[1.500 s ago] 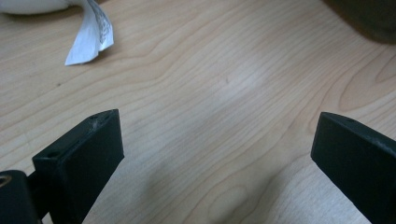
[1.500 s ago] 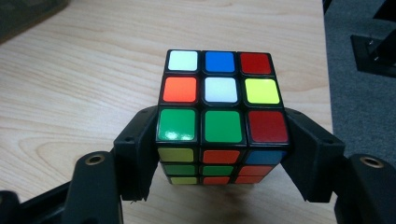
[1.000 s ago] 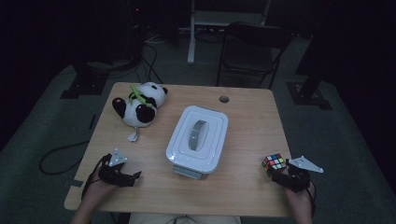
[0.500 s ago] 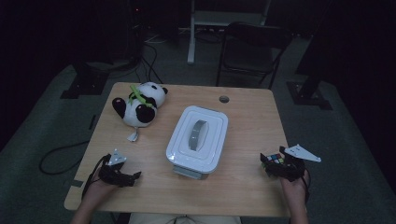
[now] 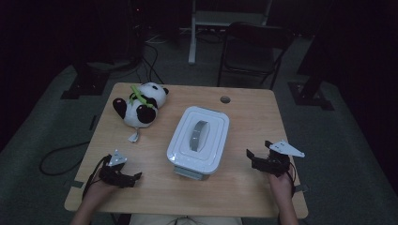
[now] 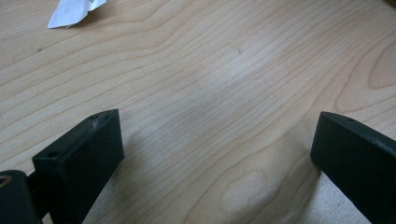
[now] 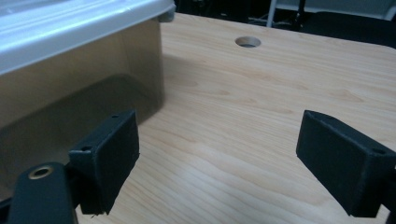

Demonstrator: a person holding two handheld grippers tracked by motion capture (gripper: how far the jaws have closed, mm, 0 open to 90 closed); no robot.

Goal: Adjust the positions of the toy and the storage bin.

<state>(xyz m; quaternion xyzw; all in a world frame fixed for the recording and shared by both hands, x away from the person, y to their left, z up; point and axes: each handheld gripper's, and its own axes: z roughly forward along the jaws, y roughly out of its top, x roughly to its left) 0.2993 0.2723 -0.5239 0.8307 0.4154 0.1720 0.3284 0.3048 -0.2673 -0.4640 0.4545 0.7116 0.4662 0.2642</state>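
The white lidded box (image 5: 199, 140) sits mid-table (image 5: 244, 197), your right gripper (image 5: 256, 158) just beside its right side with fingers (image 7: 109, 158) spread wide and empty, having just been opening, while your left gripper (image 5: 131, 177) rests released near the front-left edge.

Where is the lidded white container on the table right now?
In the high view the white container sits mid-table, right of the panda plush and left of the right gripper. In the right gripper view its side fills the upper left.
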